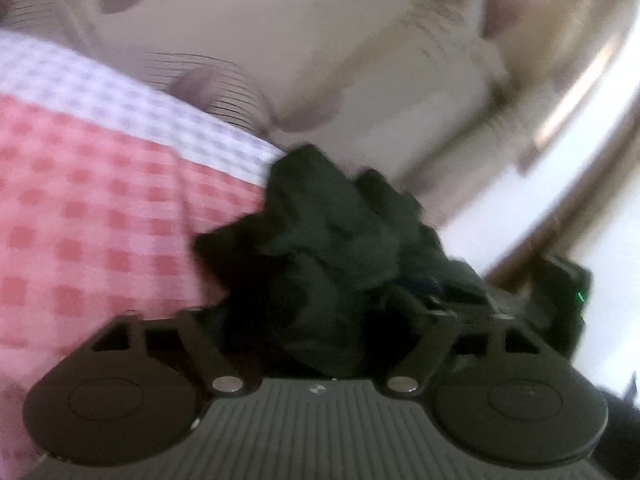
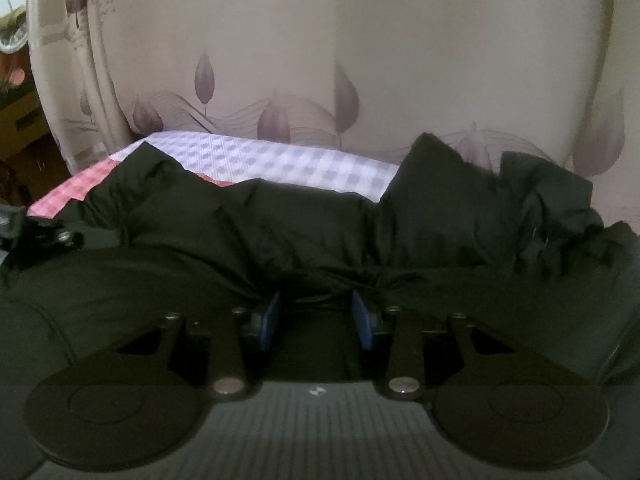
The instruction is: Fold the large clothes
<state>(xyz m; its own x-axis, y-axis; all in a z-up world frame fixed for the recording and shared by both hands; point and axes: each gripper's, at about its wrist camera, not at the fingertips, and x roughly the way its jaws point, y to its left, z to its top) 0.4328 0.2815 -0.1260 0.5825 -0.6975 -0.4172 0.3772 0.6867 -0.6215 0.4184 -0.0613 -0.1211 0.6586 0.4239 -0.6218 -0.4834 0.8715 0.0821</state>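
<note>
A large black garment (image 2: 280, 224) lies crumpled across a bed with a pink and lilac checked sheet (image 2: 280, 164). In the right wrist view my right gripper (image 2: 316, 316) sits low against the garment, its blue pads (image 2: 270, 320) apart with black cloth bunched between and over their tips. In the left wrist view, which is blurred, the garment (image 1: 328, 248) is heaped in front of my left gripper (image 1: 320, 320) and covers the fingers, so their tips are hidden. The other gripper shows at that view's right edge (image 1: 568, 288).
The checked sheet (image 1: 100, 208) spreads to the left in the left wrist view. A beige wall with purple leaf pattern (image 2: 340, 96) stands right behind the bed. A door frame and dark furniture (image 2: 24, 128) are at the far left.
</note>
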